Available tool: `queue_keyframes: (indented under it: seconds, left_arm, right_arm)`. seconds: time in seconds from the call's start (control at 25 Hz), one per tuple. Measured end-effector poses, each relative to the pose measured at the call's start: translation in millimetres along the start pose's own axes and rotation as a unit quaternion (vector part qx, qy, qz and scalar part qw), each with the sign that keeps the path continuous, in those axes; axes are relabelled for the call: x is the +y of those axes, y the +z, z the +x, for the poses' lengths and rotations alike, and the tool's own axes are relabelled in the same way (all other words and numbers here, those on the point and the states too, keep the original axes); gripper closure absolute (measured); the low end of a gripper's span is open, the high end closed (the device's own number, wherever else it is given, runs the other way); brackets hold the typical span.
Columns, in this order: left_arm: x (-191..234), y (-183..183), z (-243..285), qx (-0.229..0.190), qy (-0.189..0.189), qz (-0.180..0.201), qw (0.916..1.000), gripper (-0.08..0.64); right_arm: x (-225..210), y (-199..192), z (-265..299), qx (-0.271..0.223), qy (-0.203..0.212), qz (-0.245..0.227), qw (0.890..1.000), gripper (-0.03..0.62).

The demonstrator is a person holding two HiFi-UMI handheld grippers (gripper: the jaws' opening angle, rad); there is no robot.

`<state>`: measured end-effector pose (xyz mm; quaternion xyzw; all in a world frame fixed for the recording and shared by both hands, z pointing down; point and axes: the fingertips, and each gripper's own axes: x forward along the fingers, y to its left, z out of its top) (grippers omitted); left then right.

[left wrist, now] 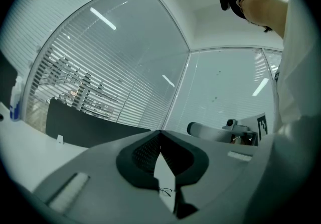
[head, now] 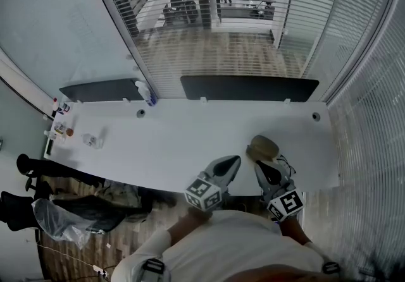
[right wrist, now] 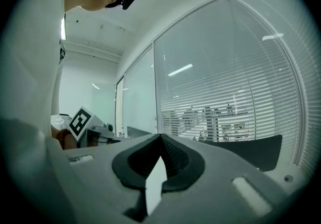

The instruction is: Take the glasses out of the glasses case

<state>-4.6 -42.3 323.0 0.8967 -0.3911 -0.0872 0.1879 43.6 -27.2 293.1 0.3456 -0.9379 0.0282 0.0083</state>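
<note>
In the head view a tan oval glasses case (head: 264, 147) lies on the white table (head: 183, 141) near its front right edge. Thin dark wire, seemingly the glasses (head: 284, 162), lies just right of the case. My right gripper (head: 258, 164) is shut and empty, its tip just short of the case. To its left, my left gripper (head: 238, 158) is also shut and empty, pointing towards the case. The left gripper view shows shut jaws (left wrist: 160, 133) and the right gripper (left wrist: 223, 129) beyond. In the right gripper view the jaws (right wrist: 160, 137) meet with nothing between them.
A spray bottle (head: 145, 92) stands at the table's back, between two dark panels (head: 248, 88) (head: 101, 90). Small items (head: 63, 126) and a clear wrapper (head: 92, 140) lie at the far left. A glass wall with blinds rises behind. A chair (head: 28, 186) stands by the left floor.
</note>
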Motion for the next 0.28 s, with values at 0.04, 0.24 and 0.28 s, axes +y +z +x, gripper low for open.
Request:
queue_keyframes:
  seconds: [0.04,0.24,0.28]
  left_arm:
    - [0.6,0.2,-0.1,0.001,0.000,-0.001,1.0000,0.557]
    - [1.5,3.7,-0.6,-0.002,0.001,-0.001,1.0000,0.557]
    - [1.4,4.5,-0.6,-0.003,0.001,-0.001,1.0000,0.557]
  right_arm:
    - [0.2,0.6,0.3,0.000,0.000,-0.001,1.000,0.592]
    - [0.3,3.1,1.6,-0.003,0.002,0.000,1.000,0.592]
    - [0.2,3.4,1.8,-0.003,0.002,0.001,1.000,0.592]
